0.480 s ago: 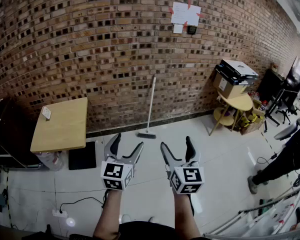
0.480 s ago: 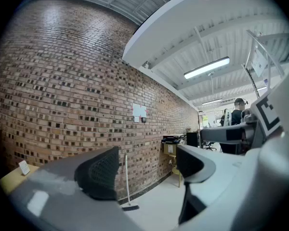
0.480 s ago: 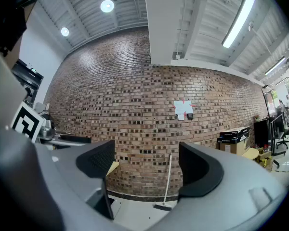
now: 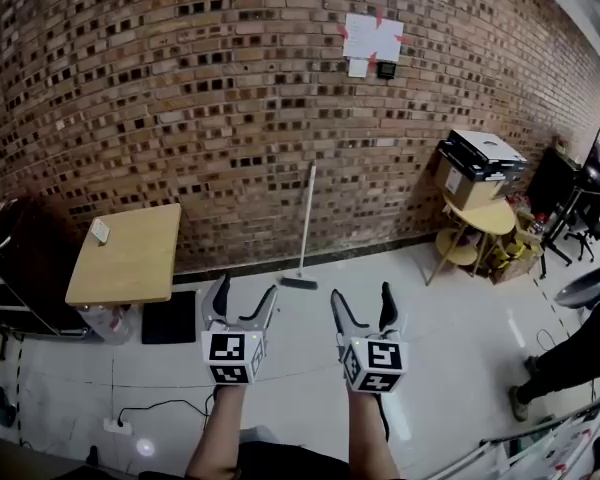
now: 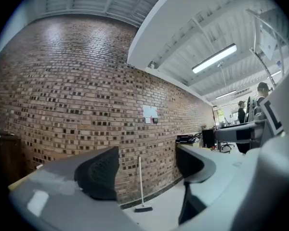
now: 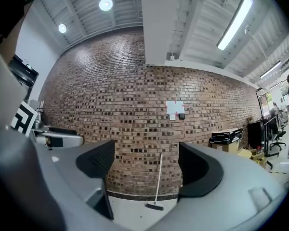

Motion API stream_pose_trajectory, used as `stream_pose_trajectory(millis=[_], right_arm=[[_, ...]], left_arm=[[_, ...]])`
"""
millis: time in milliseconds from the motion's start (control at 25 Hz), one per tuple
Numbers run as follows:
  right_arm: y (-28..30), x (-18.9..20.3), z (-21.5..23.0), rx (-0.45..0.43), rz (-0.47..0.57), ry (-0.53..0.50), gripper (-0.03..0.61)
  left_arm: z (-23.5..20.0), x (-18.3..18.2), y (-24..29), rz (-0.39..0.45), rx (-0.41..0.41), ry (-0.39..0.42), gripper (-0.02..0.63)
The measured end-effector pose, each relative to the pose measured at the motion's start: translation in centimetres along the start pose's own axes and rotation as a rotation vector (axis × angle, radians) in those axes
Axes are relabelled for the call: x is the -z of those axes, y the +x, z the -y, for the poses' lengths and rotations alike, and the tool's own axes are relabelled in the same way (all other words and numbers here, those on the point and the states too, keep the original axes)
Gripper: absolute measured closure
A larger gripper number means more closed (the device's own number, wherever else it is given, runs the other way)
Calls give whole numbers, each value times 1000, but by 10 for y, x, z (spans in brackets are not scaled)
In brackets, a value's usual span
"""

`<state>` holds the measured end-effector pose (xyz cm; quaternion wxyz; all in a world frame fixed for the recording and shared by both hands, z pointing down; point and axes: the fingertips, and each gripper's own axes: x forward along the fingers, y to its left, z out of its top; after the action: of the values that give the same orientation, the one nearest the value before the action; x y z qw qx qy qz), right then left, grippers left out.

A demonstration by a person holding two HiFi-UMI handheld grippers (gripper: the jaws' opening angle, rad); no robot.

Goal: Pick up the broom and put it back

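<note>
Broom (image 4: 306, 226): stands nearly upright, handle leaning on the brick wall (image 4: 180, 88), dark head on the pale floor (image 4: 450, 338) at the wall's foot. Nothing touches it.

Left gripper (image 4: 246, 288): jaws apart, nothing between the pads; held level, facing the wall, well short of the broom. In the left gripper view the broom shows far off in the gap between the jaws.

Right gripper (image 4: 360, 293): jaws spread wide, empty; level, just beside the left one. Its own view also frames the distant broom between the jaws.

Surroundings: wooden table (image 4: 130, 253) against the wall left of the broom, a small white item on its top. White paper (image 4: 372, 38) taped high on the wall. Round table (image 4: 485, 211) right of the broom, carrying stacked boxes (image 4: 477, 160). Power strip (image 4: 118, 426) with cable on the floor, lower left. A person's leg (image 4: 570, 353) at the right edge
</note>
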<state>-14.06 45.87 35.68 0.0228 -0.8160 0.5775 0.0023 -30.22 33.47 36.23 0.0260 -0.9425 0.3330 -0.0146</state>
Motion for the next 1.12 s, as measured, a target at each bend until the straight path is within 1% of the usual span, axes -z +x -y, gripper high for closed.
stream_pose_trajectory(millis=[160,280,400,520,600,680,840,920,1000,1120], right_arm=[[15,7,10,-1,-12,12,164],[36,14,19,10,-24,12,164],[69,27,19,9,-45,6,164],[116,34,16,-4,-53,-4,164],[150,30,13,-19,-47,-3,164],[184,19,9,-21,-24,-7,164],[257,-3,8,-7,15,-8,173],[291,-2,4,-8,5,-2,173],[320,3,-2,-12,-9,3,173],[353,12,-7,-22,-28,-1,173]], left_arm=[[-10,3,14,-17,-29,10,236],[-13,11,36,-29,-15,7,236],[-25,25,69,-37,3,-12,236],[-47,33,115,-29,7,-39,236],[-63,32,148,-22,15,-45,236],[-83,22,178,-6,18,-31,236],[-126,-9,235,52,17,-7,238],[-144,-9,259,47,30,-6,239],[-156,-1,282,29,51,-17,241],[-166,12,312,2,89,-62,241]])
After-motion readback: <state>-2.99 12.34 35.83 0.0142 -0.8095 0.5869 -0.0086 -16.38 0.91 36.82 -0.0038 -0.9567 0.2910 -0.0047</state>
